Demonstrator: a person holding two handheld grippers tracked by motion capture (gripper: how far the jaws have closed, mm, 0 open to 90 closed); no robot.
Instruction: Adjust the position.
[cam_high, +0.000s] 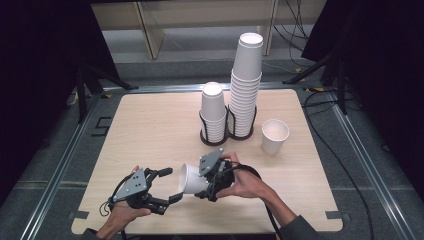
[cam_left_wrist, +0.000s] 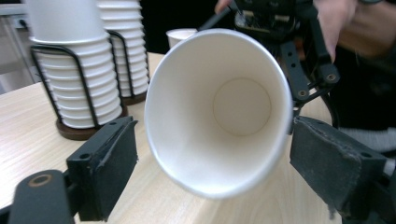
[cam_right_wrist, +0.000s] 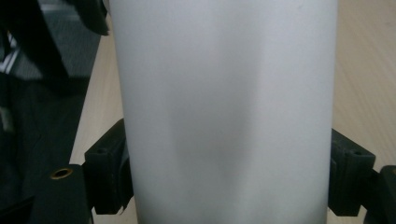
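Your right gripper (cam_high: 201, 186) clamps the paper cup (cam_high: 189, 178) sideways, mouth toward your left gripper (cam_high: 169, 185), whose jaws gape wide just beside the rim, not touching.

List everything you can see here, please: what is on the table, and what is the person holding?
Held paper cup: one, white, on its side, gripped by the right gripper, mouth facing the left gripper.
Upright paper cup: one, white, on the table right of the stacks.
Tall cup stack: one, white, upside down in a black wire holder.
Short cup stack: one, white, in the holder beside it.
Table: one, light wood.
Right gripper: one, black, shut on the held paper cup.
Left gripper: one, black, open, either side of the cup's mouth.
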